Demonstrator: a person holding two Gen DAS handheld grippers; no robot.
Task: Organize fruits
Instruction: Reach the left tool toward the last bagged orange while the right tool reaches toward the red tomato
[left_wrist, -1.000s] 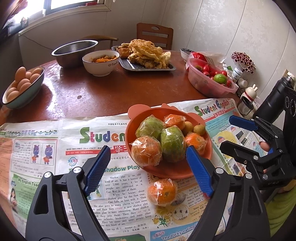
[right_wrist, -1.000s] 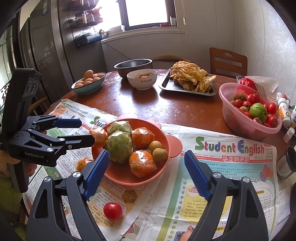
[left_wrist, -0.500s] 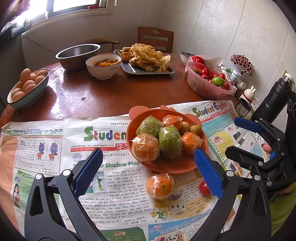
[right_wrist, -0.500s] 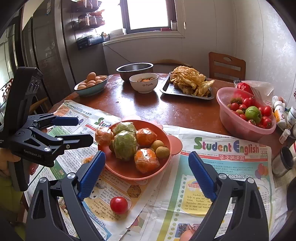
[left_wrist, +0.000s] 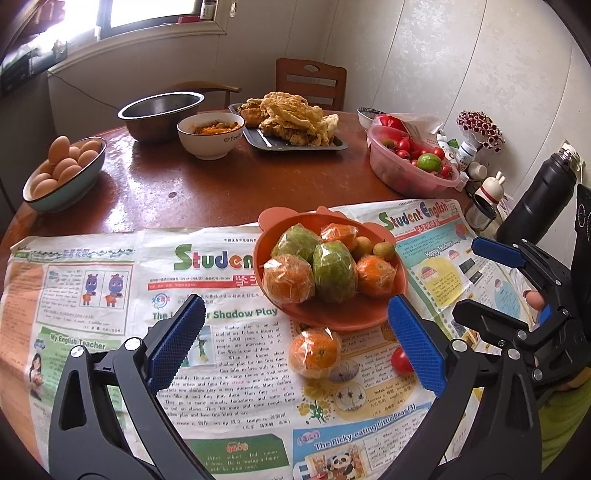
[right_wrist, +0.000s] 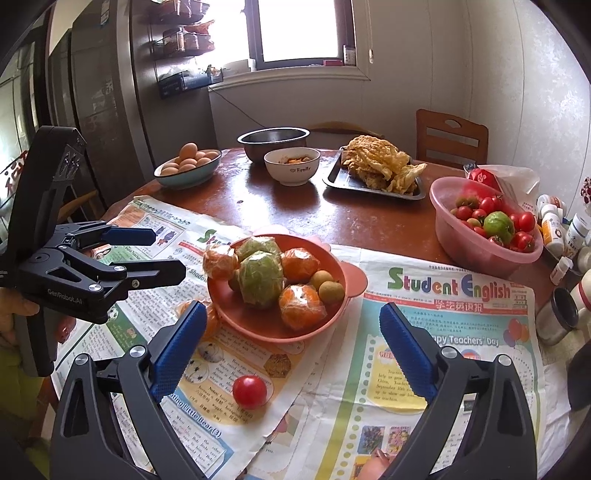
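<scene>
Fruits, plastic-wrapped oranges and green ones, are heaped in orange eared plastic bowl (left_wrist: 332, 314) on newspaper-covered bench (left_wrist: 155, 192); one wrapped orange (left_wrist: 315, 352) and small red tomato (right_wrist: 249, 391) lie beside it. Left tongs (left_wrist: 295, 350) and right tongs (right_wrist: 291, 347) are held spread, empty.

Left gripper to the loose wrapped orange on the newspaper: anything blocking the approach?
Nothing visible does. The plastic-wrapped orange lies alone on the newspaper, just in front of the orange bowl, with bare paper between it and the open left gripper. The small red tomato sits off to its right, clear of the path.
</scene>
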